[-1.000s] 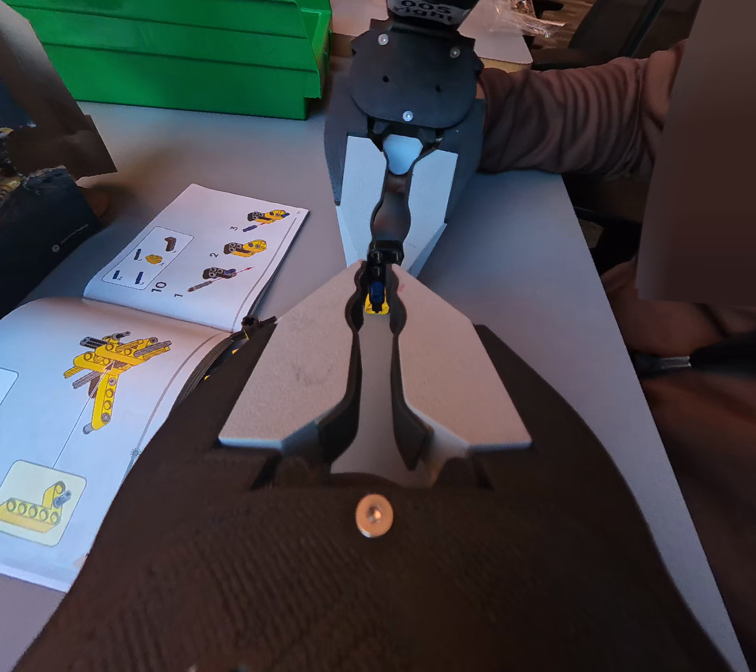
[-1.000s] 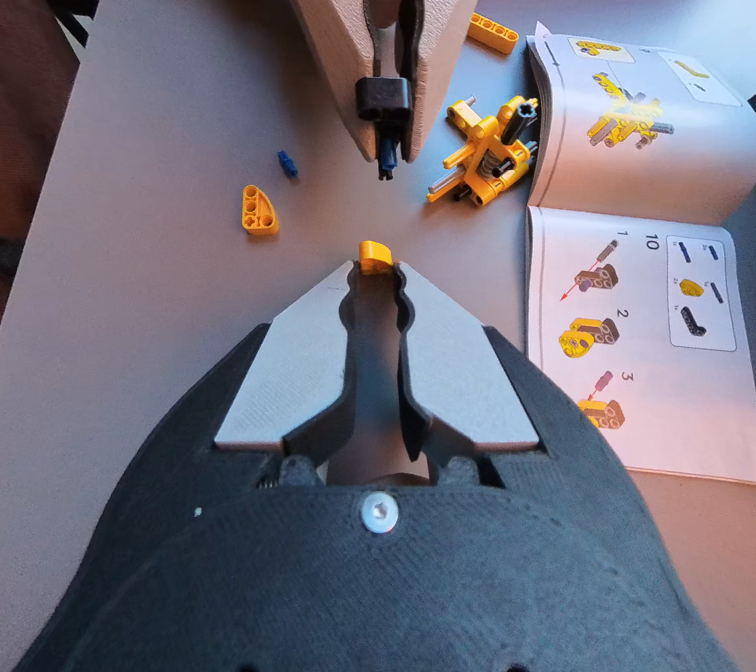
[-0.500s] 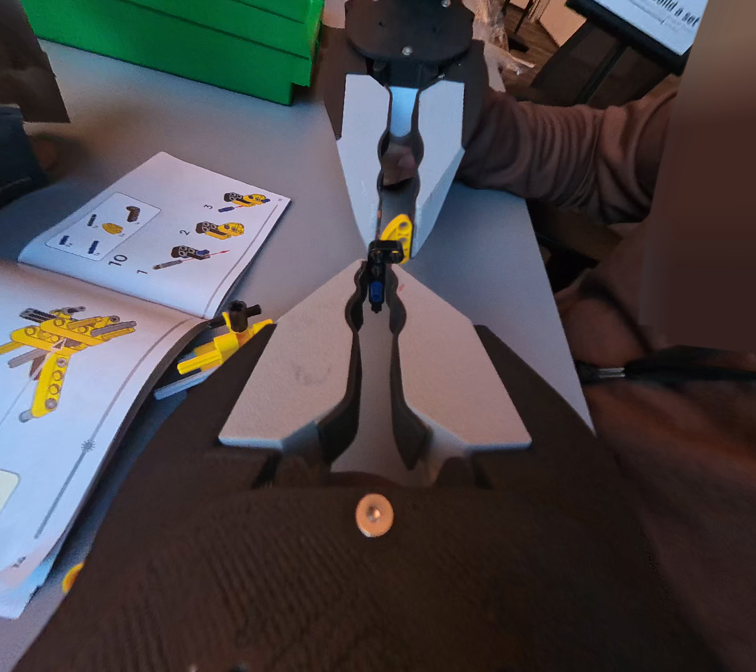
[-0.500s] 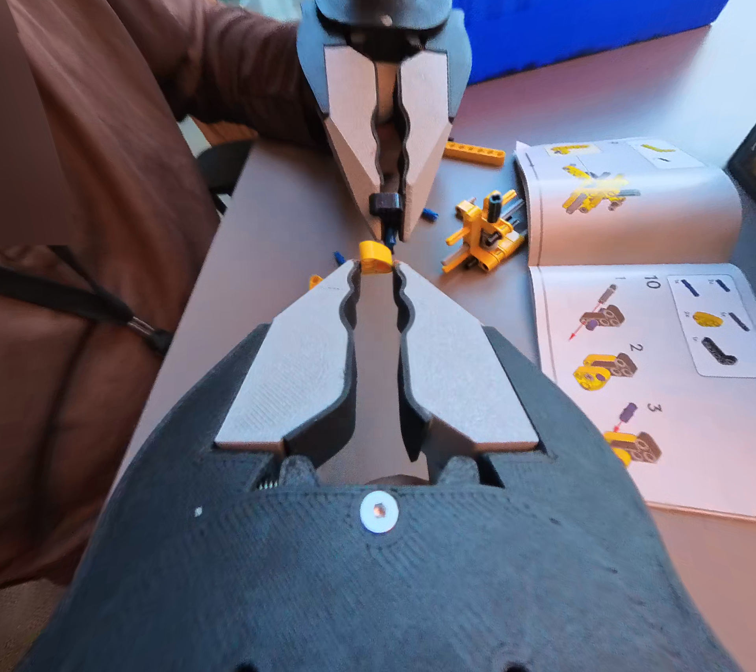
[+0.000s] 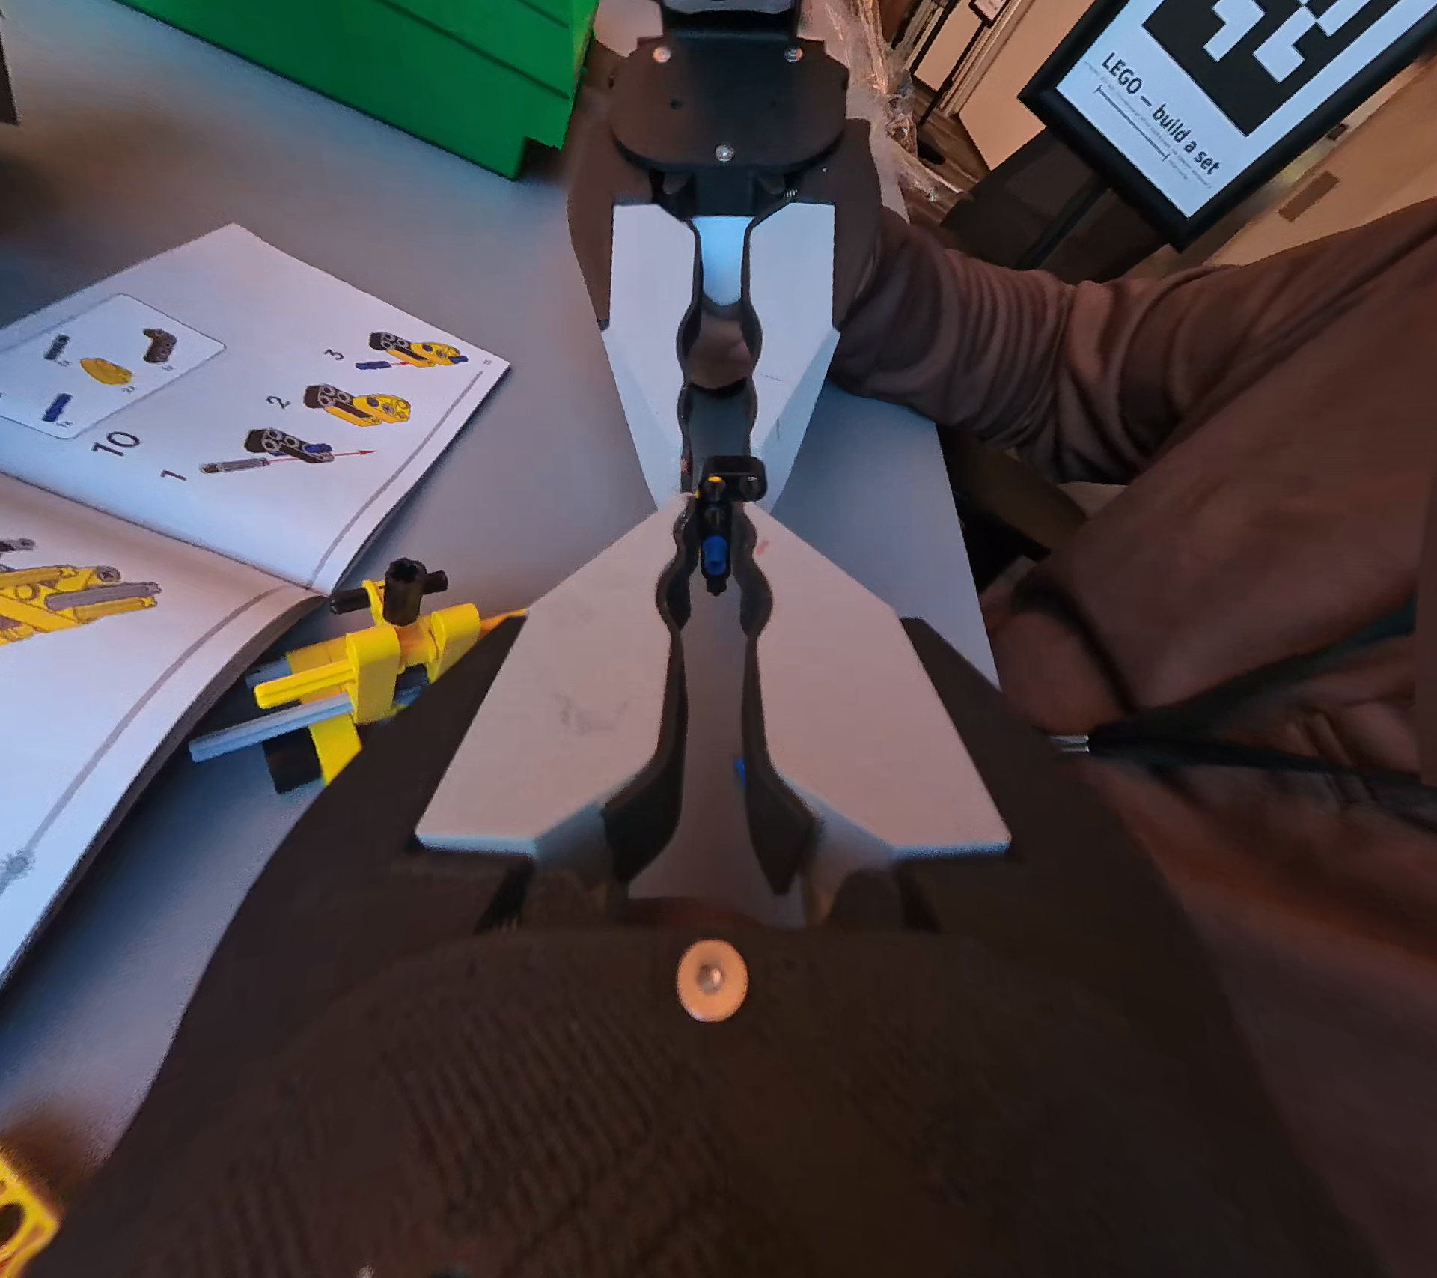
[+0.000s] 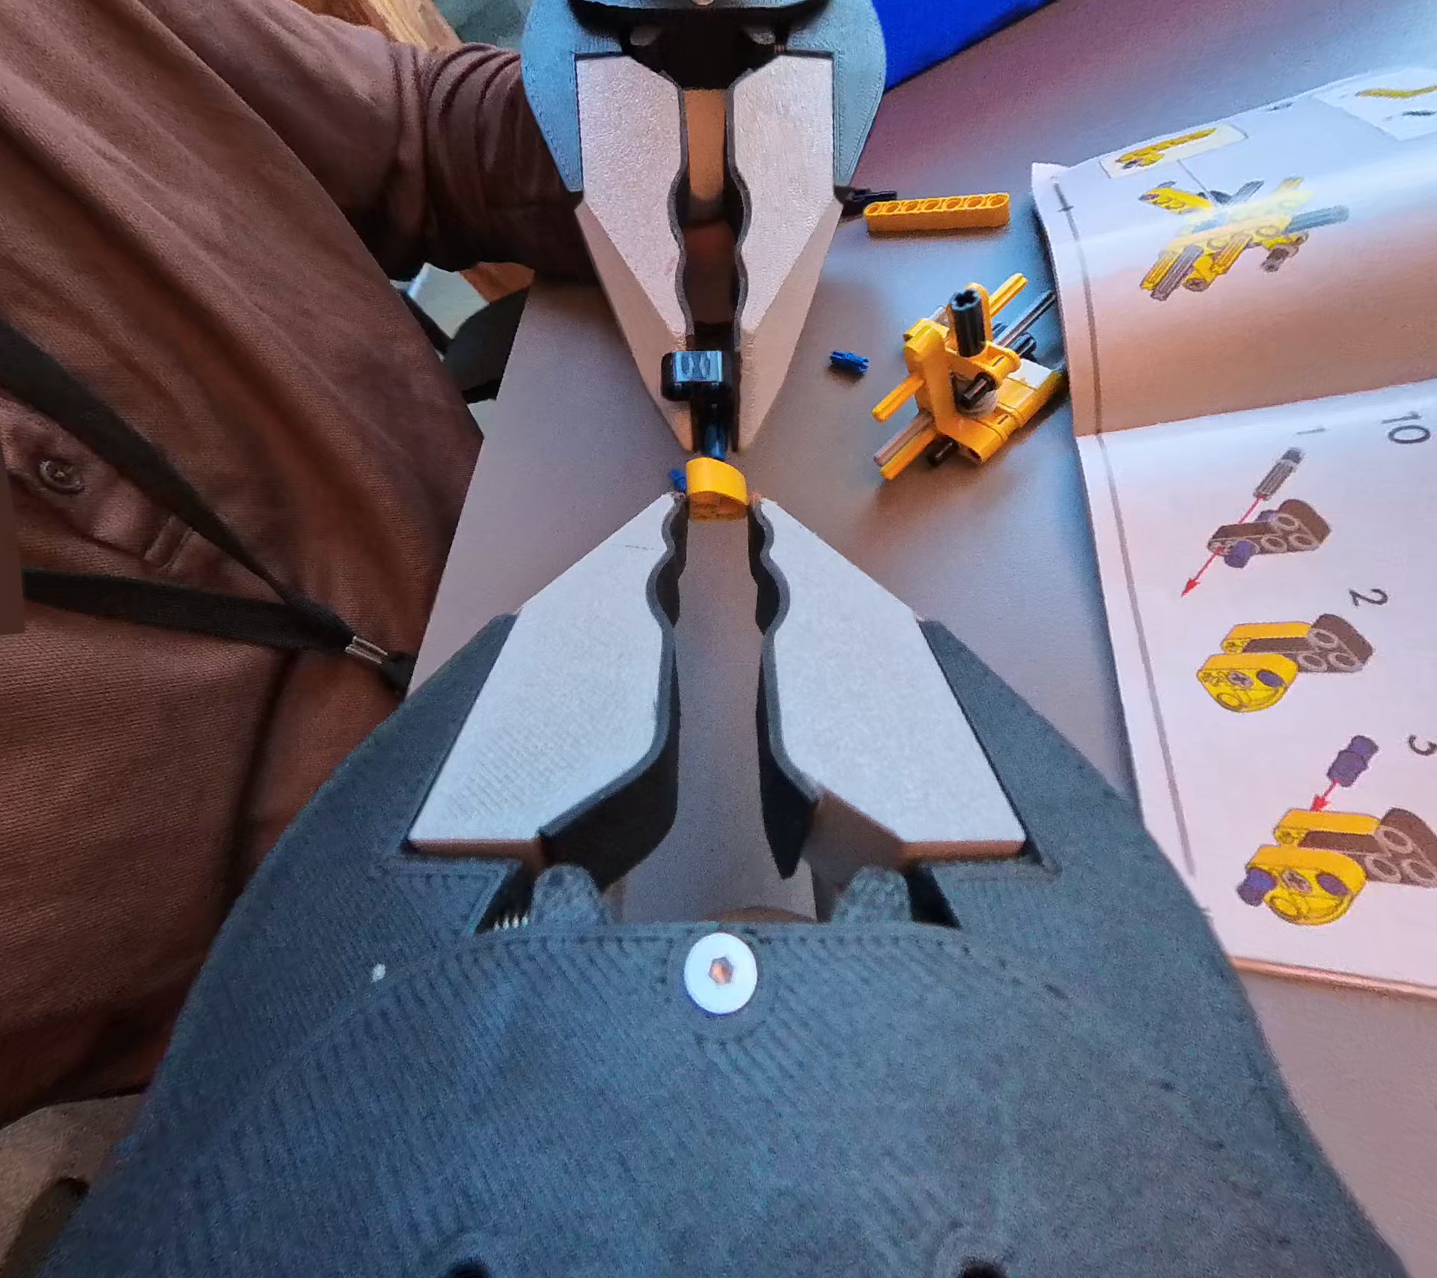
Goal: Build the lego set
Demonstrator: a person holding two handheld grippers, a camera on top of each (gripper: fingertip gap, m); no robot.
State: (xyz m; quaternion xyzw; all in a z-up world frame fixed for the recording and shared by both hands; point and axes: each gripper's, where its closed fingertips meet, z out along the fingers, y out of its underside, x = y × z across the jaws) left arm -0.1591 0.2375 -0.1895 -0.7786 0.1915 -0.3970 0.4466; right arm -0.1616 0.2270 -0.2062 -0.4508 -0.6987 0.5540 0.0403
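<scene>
Above a grey table (image 6: 972,579), the left gripper (image 6: 711,443) clamps a black piece (image 6: 692,369) with a blue pin; the right gripper (image 6: 711,502), tips together, pinches a yellow piece (image 6: 715,482). Slight misalignment could pop either free, beside the yellow assembly (image 6: 964,377).

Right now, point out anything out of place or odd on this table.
Nothing is damaged or spilled. A small blue pin lies loose on the table, apart from the yellow sub-assembly tucked against the open instruction booklet. A yellow beam lies farther back.
</scene>
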